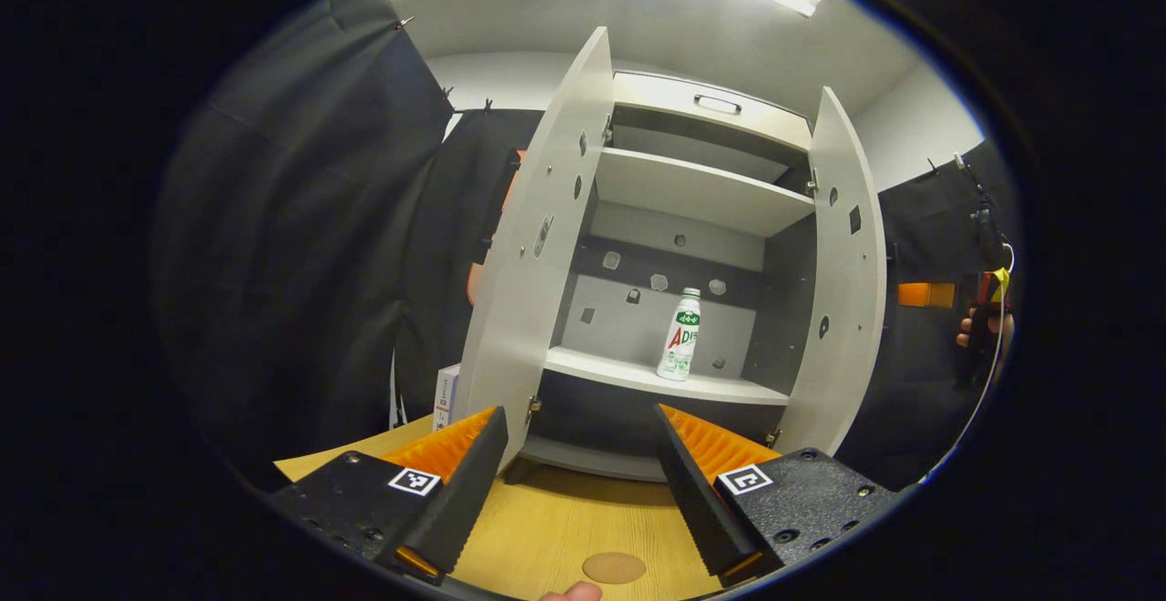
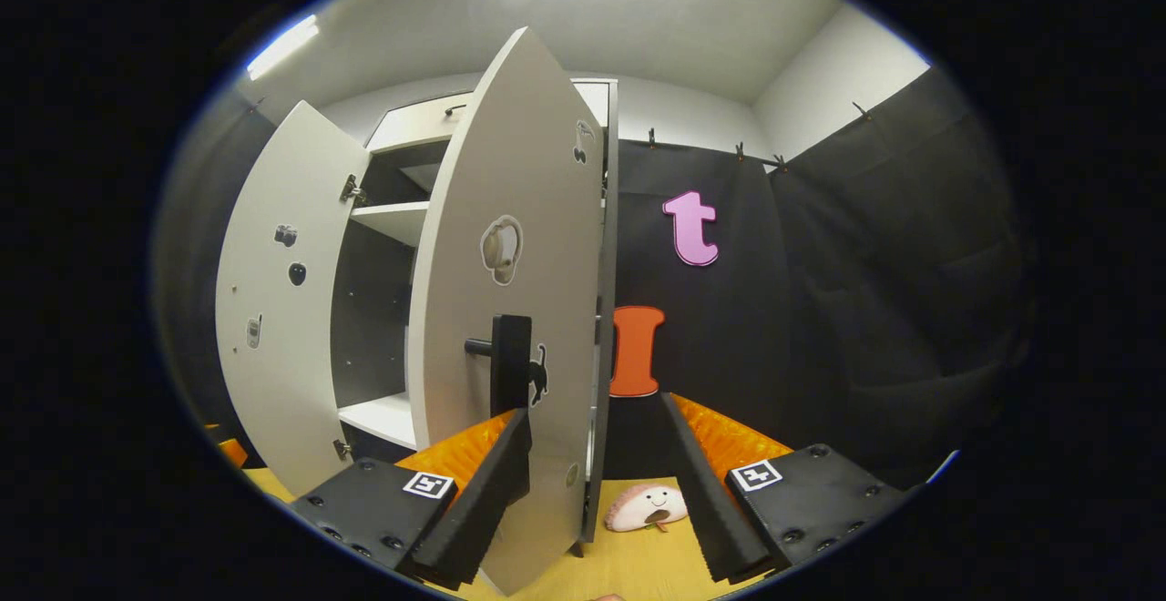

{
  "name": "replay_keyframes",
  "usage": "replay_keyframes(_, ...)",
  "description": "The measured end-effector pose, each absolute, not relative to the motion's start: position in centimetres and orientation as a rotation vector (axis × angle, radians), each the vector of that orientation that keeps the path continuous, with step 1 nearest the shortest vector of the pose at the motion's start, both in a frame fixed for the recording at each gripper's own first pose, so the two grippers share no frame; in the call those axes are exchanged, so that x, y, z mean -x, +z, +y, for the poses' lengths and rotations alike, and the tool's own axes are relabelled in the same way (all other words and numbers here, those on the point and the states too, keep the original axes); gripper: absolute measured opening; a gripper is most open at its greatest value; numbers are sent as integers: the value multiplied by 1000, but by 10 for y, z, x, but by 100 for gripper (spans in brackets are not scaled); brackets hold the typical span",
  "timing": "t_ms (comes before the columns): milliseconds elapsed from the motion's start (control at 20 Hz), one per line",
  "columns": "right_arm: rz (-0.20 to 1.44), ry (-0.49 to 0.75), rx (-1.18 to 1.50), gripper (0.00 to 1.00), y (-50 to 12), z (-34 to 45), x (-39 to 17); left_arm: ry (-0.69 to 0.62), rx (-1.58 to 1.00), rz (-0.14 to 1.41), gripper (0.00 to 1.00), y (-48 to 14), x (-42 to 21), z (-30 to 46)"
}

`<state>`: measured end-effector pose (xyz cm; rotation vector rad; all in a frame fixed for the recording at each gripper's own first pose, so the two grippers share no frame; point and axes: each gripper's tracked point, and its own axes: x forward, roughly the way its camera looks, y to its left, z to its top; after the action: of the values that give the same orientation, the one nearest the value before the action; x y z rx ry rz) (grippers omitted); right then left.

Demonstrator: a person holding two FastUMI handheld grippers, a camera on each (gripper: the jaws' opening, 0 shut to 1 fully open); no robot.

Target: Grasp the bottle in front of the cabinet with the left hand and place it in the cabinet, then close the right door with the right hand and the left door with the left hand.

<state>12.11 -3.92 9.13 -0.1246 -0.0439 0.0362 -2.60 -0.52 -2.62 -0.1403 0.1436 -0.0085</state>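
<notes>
so far, bottle [image 1: 680, 334]: upright on cabinet shelf [image 1: 638, 373], placed.
left gripper [image 1: 579, 483]: spread wide, empty.
right gripper [image 2: 597, 483]: spread wide, empty, at right door [image 2: 510, 310].
left to do: both doors.

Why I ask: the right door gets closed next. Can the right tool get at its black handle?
Probably yes: the right tool is open and faces the white right door, and the black handle sits just above one finger with nothing between.

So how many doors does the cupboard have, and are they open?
2, both open: the left door swung out on the left side, the right door on the right. The bottle stands on a shelf between them.
</notes>
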Motion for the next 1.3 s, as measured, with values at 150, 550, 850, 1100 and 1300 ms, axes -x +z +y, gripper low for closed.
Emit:
replay_keyframes(150,-40,76,108,94,88,-20,-129,4,143,144,96,-27,26,-1)
replay_keyframes(550,-9,158,88,95,73,22,-157,60,129,140,96,-26,29,17)
replay_keyframes(850,20,235,29,95,68,54,-167,114,117,130,96,-25,35,34)
replay_keyframes(1100,29,277,48,95,64,72,-185,165,129,122,95,-23,40,41)
replay_keyframes(1300,39,276,78,95,57,88,-202,205,109,101,96,-17,44,49)
